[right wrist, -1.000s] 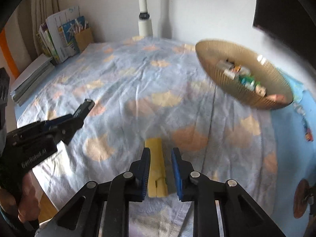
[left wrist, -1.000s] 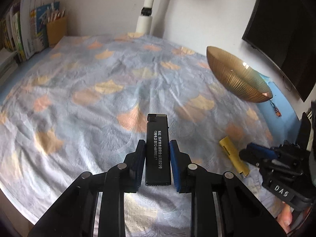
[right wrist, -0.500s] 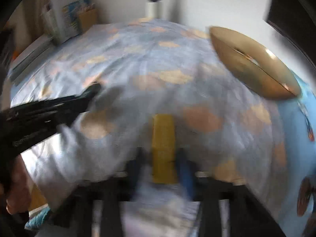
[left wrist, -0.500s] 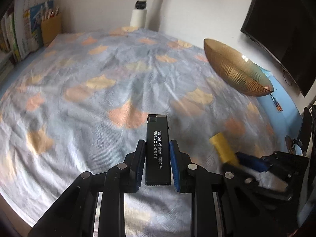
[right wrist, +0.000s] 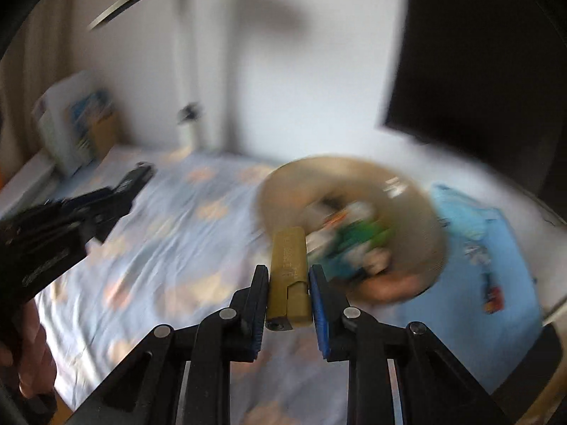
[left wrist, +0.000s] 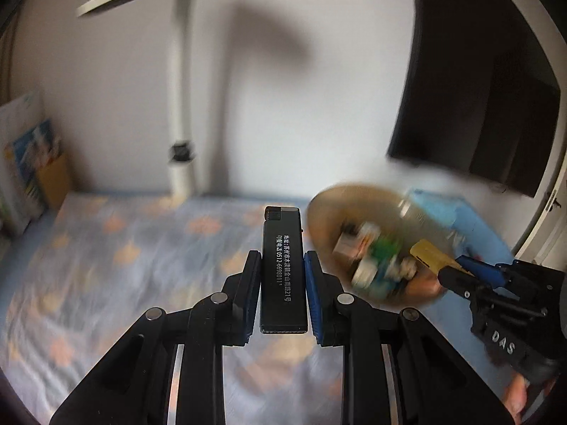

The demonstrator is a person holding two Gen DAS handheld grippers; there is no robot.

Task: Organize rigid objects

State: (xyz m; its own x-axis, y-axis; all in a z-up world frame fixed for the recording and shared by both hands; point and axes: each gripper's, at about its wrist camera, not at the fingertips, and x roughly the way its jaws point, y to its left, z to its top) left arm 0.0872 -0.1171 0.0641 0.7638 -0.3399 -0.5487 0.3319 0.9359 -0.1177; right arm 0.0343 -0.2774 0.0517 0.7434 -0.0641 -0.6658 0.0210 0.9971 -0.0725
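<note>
My left gripper [left wrist: 282,260] is shut on a black lighter [left wrist: 282,265] with white print, held upright above the cloth. My right gripper [right wrist: 288,272] is shut on a yellow lighter [right wrist: 287,276]; it also shows in the left wrist view [left wrist: 430,256], at the near rim of the bowl. The gold ribbed bowl [left wrist: 326,209] holds several small items and lies just right of the left gripper; in the right wrist view the bowl [right wrist: 421,219] is straight ahead, blurred. The left gripper also shows at the left of the right wrist view [right wrist: 138,177].
The table wears a blue cloth with orange leaf prints [left wrist: 124,265]. A white lamp post [left wrist: 180,173] stands at the back. Books and a pencil holder [left wrist: 49,180] are at the back left. A dark monitor [left wrist: 478,88] hangs at the right. A light blue mat [right wrist: 496,283] lies beyond the bowl.
The right gripper closed on the yellow lighter, lifted it off the cloth and carried it to the bowl. Both grippers rose and swung toward the bowl; the black lighter stays held.
</note>
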